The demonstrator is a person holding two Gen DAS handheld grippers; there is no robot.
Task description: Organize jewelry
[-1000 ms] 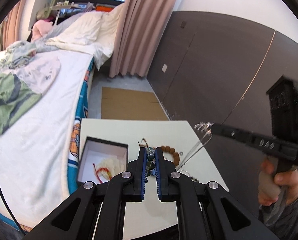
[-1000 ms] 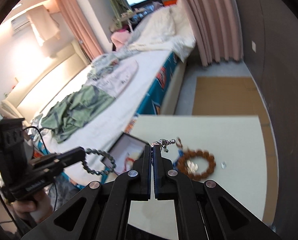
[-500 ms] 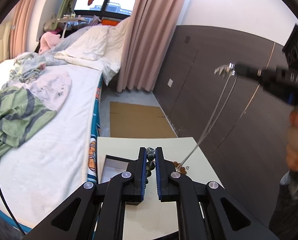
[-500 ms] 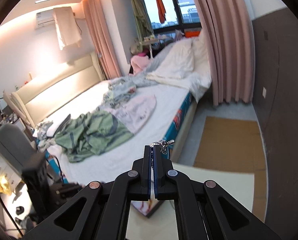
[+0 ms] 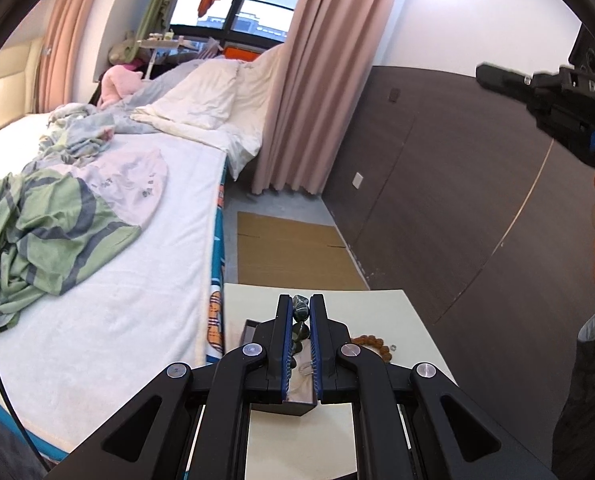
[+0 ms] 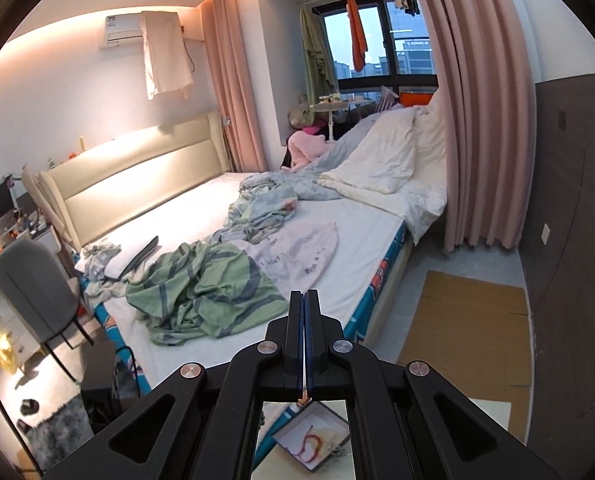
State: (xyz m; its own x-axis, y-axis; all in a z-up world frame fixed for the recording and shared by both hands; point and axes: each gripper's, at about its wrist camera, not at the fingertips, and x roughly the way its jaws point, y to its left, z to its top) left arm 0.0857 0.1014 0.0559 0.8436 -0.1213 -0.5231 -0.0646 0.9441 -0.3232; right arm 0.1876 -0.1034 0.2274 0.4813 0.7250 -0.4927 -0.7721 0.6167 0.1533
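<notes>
Looking along my left gripper (image 5: 300, 312), I see it clamped on a dark bead bracelet (image 5: 300, 313) above the cream table (image 5: 381, 312), its arms hiding most of the black box (image 5: 250, 330); a brown bracelet (image 5: 371, 343) lies right of the box. My right gripper (image 6: 304, 300) is pressed together with nothing showing between its tips, bed (image 6: 337, 264) beyond, the box (image 6: 313, 438) below.

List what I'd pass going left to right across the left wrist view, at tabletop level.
Bed edge → black box → dark bead bracelet in the left tongs → brown bead bracelet → small ring.
</notes>
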